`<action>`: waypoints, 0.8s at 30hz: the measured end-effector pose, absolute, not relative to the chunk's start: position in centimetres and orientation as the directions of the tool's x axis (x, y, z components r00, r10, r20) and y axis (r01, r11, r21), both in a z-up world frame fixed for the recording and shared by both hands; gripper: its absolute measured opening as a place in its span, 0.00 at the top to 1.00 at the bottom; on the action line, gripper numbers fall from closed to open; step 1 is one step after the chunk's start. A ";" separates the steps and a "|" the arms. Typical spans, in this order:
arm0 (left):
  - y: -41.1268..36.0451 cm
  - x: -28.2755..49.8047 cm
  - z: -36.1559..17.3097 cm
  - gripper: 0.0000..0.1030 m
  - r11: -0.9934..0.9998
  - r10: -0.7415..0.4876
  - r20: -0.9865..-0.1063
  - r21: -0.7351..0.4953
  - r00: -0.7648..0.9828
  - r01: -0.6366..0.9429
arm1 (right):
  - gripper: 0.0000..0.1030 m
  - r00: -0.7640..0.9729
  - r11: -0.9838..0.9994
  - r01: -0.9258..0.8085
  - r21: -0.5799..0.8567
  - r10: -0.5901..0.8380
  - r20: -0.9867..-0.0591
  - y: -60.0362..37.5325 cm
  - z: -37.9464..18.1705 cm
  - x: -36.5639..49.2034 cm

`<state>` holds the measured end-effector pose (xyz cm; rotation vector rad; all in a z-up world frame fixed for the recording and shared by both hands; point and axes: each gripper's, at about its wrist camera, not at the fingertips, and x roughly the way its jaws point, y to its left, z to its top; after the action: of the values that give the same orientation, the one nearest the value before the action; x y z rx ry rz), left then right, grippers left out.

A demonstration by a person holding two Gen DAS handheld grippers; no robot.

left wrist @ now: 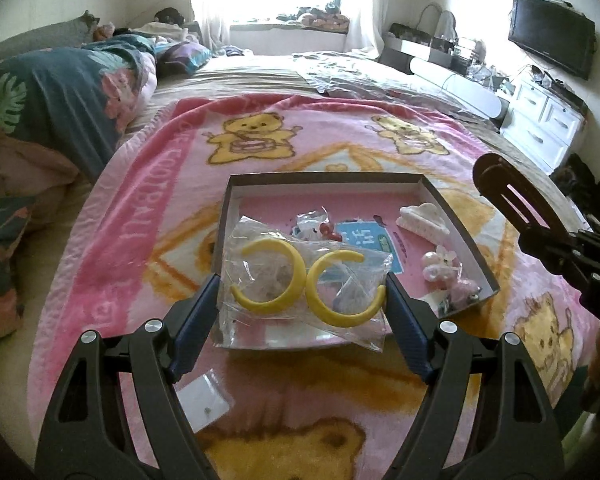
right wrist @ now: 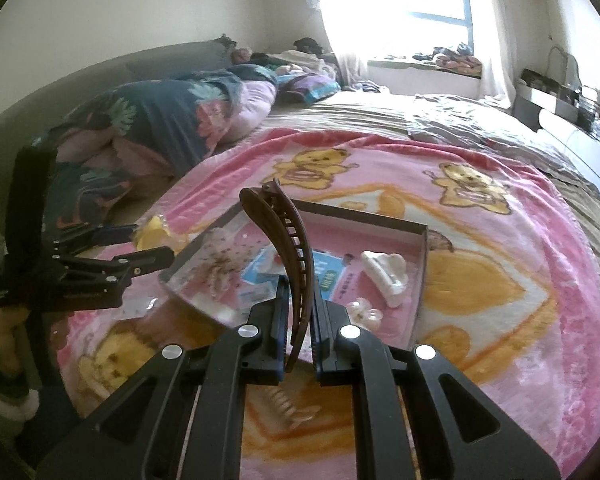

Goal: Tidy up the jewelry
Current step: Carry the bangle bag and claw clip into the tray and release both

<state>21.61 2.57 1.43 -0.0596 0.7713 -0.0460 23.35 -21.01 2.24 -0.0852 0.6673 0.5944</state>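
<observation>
Across the pink bear blanket (left wrist: 132, 216) on the bed, a shallow box (left wrist: 460, 220) sits near the middle, with bare blanket all round its walls. Over the box's near edge the left tongs (left wrist: 302, 300) are spread wide, their pads flanking a clear bag of yellow crescent earrings (left wrist: 300, 280) (whether they touch it I cannot tell). Within the box lie a white claw clip (right wrist: 384, 272) toward the far right corner and a pink flower piece (right wrist: 364, 308) by the right wall. The right tongs (right wrist: 300, 308), held above the box's near edge, are clenched on a brown banana clip (right wrist: 288, 240) standing upright.
</observation>
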 end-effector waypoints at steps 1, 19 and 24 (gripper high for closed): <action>2.5 22.0 1.3 0.30 0.997 -0.061 -0.697 -0.069 0.715 0.018 | 0.91 0.628 0.835 -0.538 0.113 0.487 -0.607 -21.2 2.0 23.7; 1.7 26.9 -2.9 0.30 0.998 -0.050 -0.750 -0.060 0.660 0.008 | 0.91 0.625 0.895 -0.431 0.117 0.390 -0.677 -22.6 -2.0 29.4; 1.3 27.6 -4.6 0.30 0.999 -0.049 -0.771 -0.046 0.635 0.020 | 0.91 0.600 0.901 -0.422 0.100 0.361 -0.714 -22.0 -3.8 30.7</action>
<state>27.62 1.33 -4.57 -0.0343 0.8816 -0.0393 30.71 -22.05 -3.78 -0.0818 0.8084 0.4541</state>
